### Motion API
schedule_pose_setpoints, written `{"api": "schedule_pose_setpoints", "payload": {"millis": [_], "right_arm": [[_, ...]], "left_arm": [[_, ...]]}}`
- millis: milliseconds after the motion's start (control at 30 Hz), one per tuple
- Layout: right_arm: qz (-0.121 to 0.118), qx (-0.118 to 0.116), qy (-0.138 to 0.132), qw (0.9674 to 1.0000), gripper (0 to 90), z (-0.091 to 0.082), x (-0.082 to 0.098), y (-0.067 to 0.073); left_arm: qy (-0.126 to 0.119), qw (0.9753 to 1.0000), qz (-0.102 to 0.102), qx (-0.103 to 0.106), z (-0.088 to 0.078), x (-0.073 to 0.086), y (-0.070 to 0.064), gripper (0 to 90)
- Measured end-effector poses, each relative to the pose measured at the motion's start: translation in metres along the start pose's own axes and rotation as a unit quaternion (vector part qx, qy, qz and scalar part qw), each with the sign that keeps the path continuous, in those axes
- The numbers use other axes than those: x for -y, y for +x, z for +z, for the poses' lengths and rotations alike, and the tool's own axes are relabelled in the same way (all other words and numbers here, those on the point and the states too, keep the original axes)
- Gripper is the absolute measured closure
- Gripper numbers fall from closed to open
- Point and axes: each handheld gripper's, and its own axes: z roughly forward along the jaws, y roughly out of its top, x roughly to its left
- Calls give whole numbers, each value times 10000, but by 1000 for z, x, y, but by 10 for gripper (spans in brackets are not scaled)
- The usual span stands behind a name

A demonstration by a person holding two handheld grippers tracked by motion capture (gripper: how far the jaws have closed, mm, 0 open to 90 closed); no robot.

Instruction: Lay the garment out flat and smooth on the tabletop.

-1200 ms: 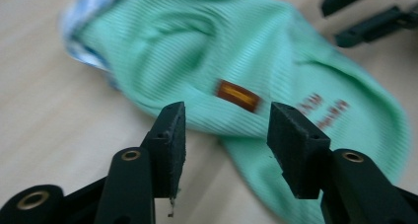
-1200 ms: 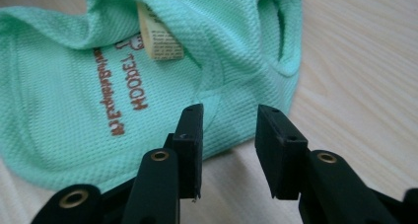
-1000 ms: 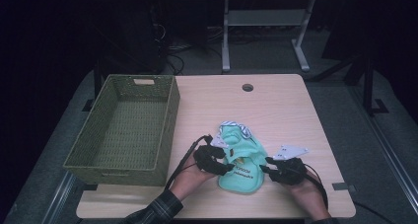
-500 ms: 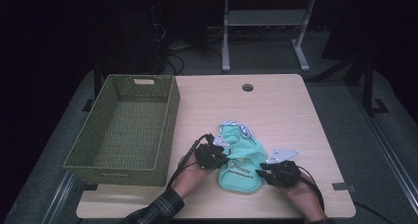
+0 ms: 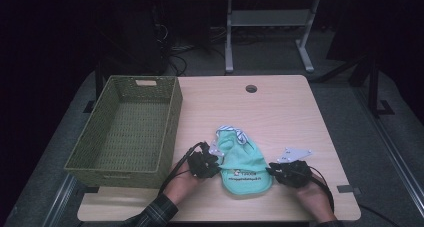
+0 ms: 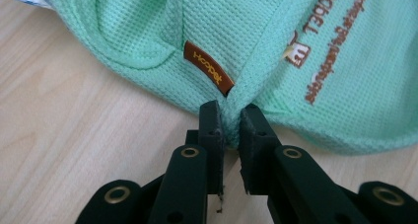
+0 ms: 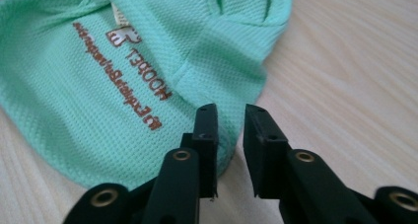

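Mint-green garment (image 5: pixel 243 162), brown print, lying crumpled on table's near edge, w/ striped trim.

A light wooden table (image 5: pixel 280 112) stood on grey carpet (image 5: pixel 365 137); behind the table, a white-legged desk frame (image 5: pixel 265 32) sat in a dark room.

Colours and patterns, table scene

Mint-green waffle-knit cloth garment (image 5: pixel 244 163) carries rust-brown printed lettering, a brown woven label (image 6: pixel 208 67) with yellow-orange script, and a blue-and-white striped trim (image 5: pixel 239 132) at its far end. Rectangular woven basket (image 5: pixel 125 127): olive green. Wooden tabletop (image 5: pixel 280 112): pale beige, fine grain. Both grippers' jaws: matt black, brass-coloured rivet rings.
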Motion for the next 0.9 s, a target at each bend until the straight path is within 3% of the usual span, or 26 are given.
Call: {"api": "schedule_pose_setpoints", "payload": {"millis": [167, 300, 400, 500, 667, 900], "right_arm": [[-20, 98, -107, 9999, 707, 0, -14, -11], [9, 125, -189, 9997, 685, 5, -28, -25], [88, 32, -252, 9996, 673, 12, -40, -36], [88, -18, -305, 9995, 667, 17, -49, -42], [141, -243, -340, 9990, 643, 39, -75, -56], [139, -477, -346, 9982, 626, 63, -89, -61]], "left_arm": [[-64, 9999, -107, -19, -6, 3, 5, 638], [-336, 9992, -211, 24, -12, 0, 3, 532], [-302, 9994, -150, 45, -8, -2, -1, 490], [-246, 9997, -75, 8, -5, -3, -3, 497], [-120, 9999, -25, -35, 1, -4, -2, 605], [-80, 9999, -48, -103, 4, -2, 2, 663]]}}
